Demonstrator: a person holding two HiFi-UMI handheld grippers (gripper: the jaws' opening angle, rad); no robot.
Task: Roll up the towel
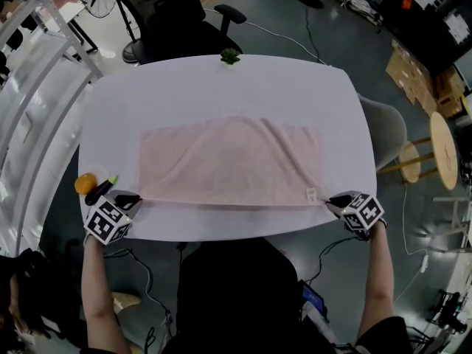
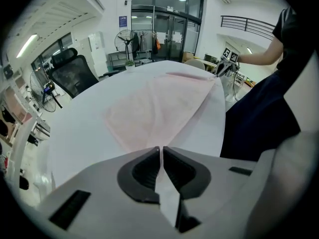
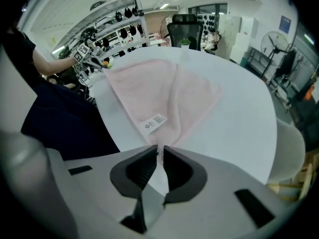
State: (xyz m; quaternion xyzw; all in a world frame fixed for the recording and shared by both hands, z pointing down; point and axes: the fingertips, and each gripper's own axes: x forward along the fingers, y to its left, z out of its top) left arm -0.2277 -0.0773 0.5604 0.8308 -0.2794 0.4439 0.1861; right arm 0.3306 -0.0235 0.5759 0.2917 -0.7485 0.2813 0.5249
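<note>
A pale pink towel (image 1: 232, 161) lies spread on the white table (image 1: 221, 87), its near edge pulled taut between the two near corners. My left gripper (image 1: 137, 198) is shut on the towel's near left corner. My right gripper (image 1: 330, 200) is shut on the near right corner, beside a small white label (image 1: 311, 195). In the left gripper view the towel (image 2: 159, 108) runs away from the closed tips (image 2: 161, 148) toward the other gripper. The right gripper view shows the towel (image 3: 159, 93) and its label (image 3: 153, 122) just beyond the closed tips (image 3: 160, 148).
An orange object (image 1: 85, 184) and a dark marker-like item (image 1: 99, 192) lie at the table's left edge near my left gripper. A small green plant (image 1: 230, 56) stands at the far edge. A black office chair (image 1: 173, 17) is behind the table, a grey chair (image 1: 389, 131) at the right.
</note>
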